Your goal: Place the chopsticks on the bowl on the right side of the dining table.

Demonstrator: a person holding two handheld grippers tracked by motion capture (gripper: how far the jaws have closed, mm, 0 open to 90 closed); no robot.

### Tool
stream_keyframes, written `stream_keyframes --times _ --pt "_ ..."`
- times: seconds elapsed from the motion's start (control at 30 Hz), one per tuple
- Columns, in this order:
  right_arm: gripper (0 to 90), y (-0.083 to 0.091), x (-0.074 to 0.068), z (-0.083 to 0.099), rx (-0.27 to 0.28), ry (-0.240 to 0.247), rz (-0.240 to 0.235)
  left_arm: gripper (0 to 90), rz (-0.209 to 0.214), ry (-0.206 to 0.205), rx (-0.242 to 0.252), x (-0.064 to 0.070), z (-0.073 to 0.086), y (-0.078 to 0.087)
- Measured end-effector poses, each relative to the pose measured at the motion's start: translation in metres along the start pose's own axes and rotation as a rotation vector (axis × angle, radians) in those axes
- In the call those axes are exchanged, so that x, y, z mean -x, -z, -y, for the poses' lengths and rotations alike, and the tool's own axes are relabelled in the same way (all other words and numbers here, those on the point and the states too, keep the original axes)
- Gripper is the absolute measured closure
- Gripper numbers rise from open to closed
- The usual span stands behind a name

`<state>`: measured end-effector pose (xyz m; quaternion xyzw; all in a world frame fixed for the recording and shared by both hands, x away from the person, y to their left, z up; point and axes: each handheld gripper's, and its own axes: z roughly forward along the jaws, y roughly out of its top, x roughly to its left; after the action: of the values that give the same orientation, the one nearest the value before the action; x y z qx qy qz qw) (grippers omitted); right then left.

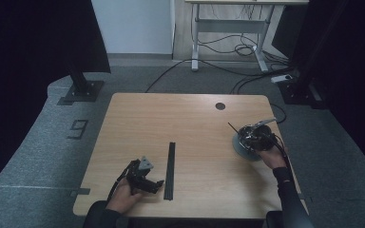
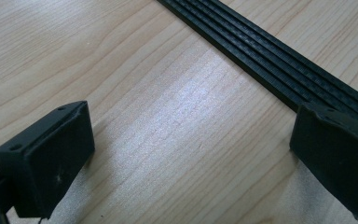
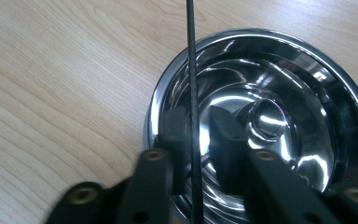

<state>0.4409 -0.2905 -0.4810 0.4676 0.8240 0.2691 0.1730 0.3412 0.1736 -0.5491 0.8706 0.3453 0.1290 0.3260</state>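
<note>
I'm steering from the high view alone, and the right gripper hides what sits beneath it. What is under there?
Observer: A shiny round steel bowl; the right gripper hangs over its inside.
Operator: And the thin black rod it carries?
Observer: The thin black rod runs between the jaws, which are closed in on it, and it crosses the bowl's rim.
Operator: Is the left gripper on the long black ribbed strip?
Observer: No. The left gripper is open with bare wooden table between its jaws; the long black ribbed strip lies beside one jaw's tip.
</note>
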Motion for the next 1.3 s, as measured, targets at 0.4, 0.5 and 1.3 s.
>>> stream_keyframes --times 0.4,0.5,1.3 --pt "25.3 0.012 0.007 0.004 0.087 -0.098 0.088 0.0 0.0 -0.001 -0.001 0.0 0.0 0.0" --pt "18.9 0.014 0.011 0.009 0.107 -0.138 0.084 0.0 0.0 -0.001 -0.001 0.0 0.0 0.0" --pt "6.1 0.014 0.017 0.034 0.087 -0.162 0.115 0.0 0.0 -0.001 -0.001 0.0 0.0 0.0"
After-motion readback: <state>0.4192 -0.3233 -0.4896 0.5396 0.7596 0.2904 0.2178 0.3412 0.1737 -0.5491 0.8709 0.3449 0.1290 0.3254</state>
